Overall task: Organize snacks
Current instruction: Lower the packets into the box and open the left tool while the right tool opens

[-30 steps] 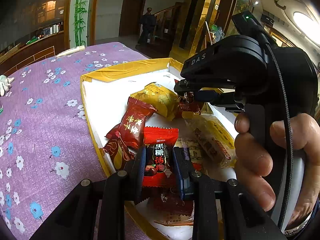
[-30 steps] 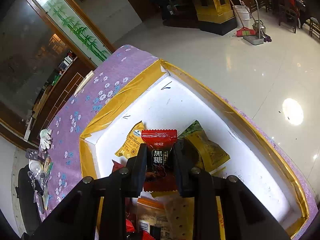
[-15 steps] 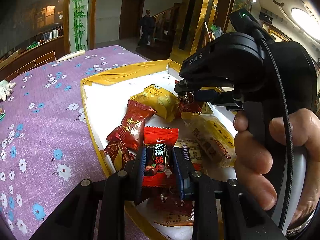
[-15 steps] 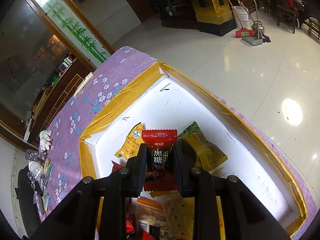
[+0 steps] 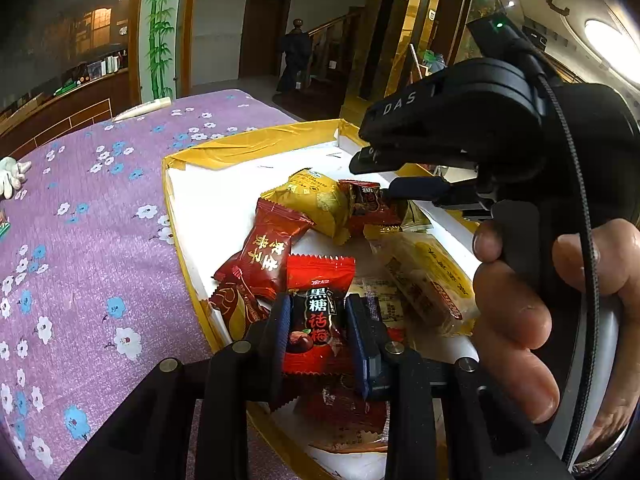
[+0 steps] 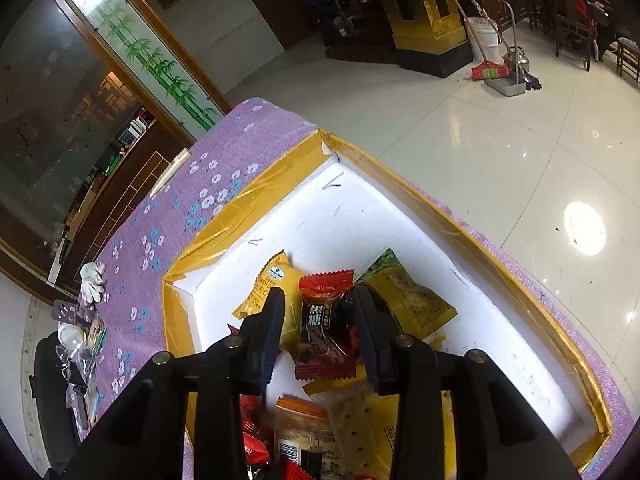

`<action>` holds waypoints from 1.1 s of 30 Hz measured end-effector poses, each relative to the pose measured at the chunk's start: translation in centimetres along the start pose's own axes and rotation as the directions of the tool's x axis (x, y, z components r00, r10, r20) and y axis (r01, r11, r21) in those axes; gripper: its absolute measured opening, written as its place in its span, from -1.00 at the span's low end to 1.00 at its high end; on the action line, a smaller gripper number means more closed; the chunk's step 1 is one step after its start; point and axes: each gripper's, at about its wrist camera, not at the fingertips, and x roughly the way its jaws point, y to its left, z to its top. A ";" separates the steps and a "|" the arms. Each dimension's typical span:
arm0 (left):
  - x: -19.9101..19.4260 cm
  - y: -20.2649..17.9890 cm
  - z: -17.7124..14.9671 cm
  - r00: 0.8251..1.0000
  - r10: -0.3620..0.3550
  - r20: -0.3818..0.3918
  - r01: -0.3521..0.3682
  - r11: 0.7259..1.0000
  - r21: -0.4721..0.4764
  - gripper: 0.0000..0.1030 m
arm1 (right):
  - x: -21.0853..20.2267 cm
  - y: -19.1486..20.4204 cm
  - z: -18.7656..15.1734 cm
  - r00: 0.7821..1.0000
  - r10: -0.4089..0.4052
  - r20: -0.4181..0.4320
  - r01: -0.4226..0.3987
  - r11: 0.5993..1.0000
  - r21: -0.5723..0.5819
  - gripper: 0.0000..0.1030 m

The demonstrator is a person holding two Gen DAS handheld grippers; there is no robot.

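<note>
A white foam box [image 5: 256,148] with a yellow taped rim holds several wrapped snacks. My left gripper [image 5: 318,308] is shut on a red plum-candy packet [image 5: 320,320] at the box's near edge. In the right wrist view my right gripper [image 6: 320,304] hangs over the box [image 6: 400,208]. Its jaws are opening, and a second red candy packet [image 6: 324,320] lies tilted between them, clear of both pads. The left wrist view shows the right gripper [image 5: 374,180], held by a hand [image 5: 516,312], with that packet [image 5: 372,204] at its tips.
Also in the box are a yellow packet [image 5: 316,196], a dark red packet [image 5: 268,252] and a pale wrapped cake [image 5: 424,276]. The box sits on a purple flowered cloth [image 5: 80,240]. A white glove [image 5: 10,174] lies far left. Shiny floor [image 6: 520,140] lies beyond the table.
The right gripper's jaws have spread apart, and the red packet between them has come loose and tilted. The left gripper still grips its packet in the same place.
</note>
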 end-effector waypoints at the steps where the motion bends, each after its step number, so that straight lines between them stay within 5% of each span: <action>1: 0.0 0.0 0.0 1.000 -0.002 0.001 0.002 1.000 -0.001 -0.45 | -0.1 0.0 0.0 1.000 -0.001 0.006 0.001 1.000 -0.001 -0.30; 20: 0.0 0.3 0.1 1.000 0.016 0.017 -0.016 1.000 -0.002 -0.28 | -0.6 -0.1 0.2 1.000 0.001 0.028 -0.001 1.000 0.001 -0.29; 33: 0.0 0.7 0.2 0.999 0.047 0.023 -0.047 0.999 -0.015 -0.02 | -1.6 0.2 0.5 0.996 -0.017 0.091 0.020 0.999 -0.025 0.01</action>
